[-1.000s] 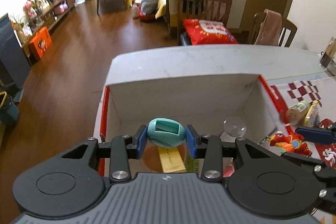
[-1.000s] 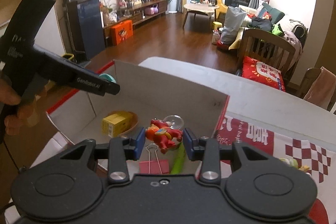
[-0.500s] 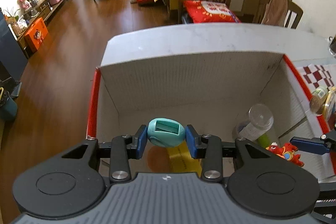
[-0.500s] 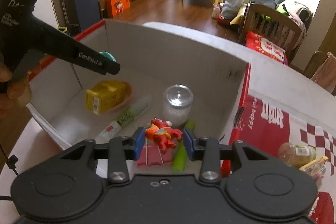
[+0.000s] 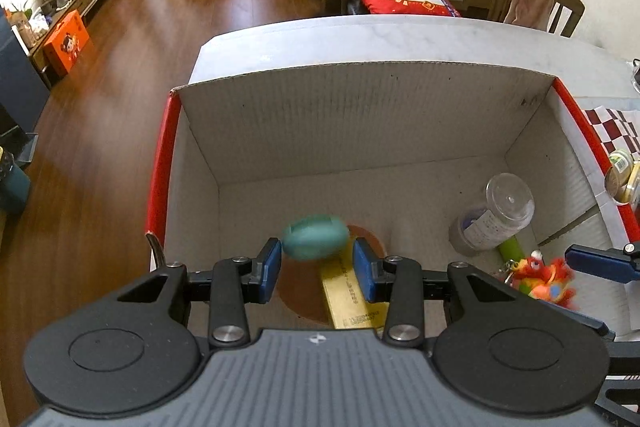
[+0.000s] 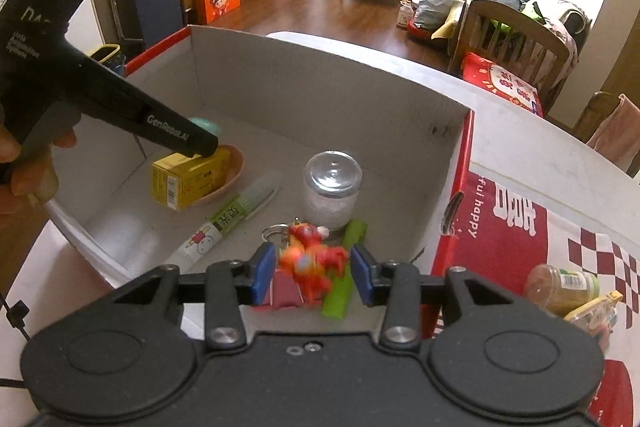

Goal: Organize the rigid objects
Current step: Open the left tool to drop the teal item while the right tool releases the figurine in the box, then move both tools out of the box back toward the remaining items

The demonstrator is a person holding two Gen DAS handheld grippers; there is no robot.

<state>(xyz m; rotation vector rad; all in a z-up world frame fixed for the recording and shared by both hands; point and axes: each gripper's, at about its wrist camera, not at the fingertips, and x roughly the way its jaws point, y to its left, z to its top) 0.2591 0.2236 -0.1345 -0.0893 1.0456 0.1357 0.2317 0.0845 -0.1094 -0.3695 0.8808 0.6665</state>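
Observation:
My left gripper [image 5: 316, 269] has its jaws apart over the open cardboard box [image 5: 360, 115]. A blurred teal egg-shaped object [image 5: 315, 237] hangs loose between its pads, above a brown dish [image 5: 298, 295] and a yellow box [image 5: 352, 297]. My right gripper [image 6: 313, 273] also has its jaws apart. A blurred red-orange toy figure on a key ring [image 6: 310, 257] is loose between its pads, over a pink clip [image 6: 284, 291] and a green stick [image 6: 344, 275]. The toy also shows in the left wrist view [image 5: 544, 281].
Inside the box stand a clear-lidded jar [image 6: 332, 191], a glue stick [image 6: 228, 219] and the yellow box [image 6: 188, 179] on the dish. A small spice jar [image 6: 560, 287] lies on the red-and-white cloth to the right. Chairs stand beyond the marble table [image 5: 400, 39].
Both grippers have moved down over the box and opened. The teal egg and the red toy, held before, are now loose and blurred between the pads.

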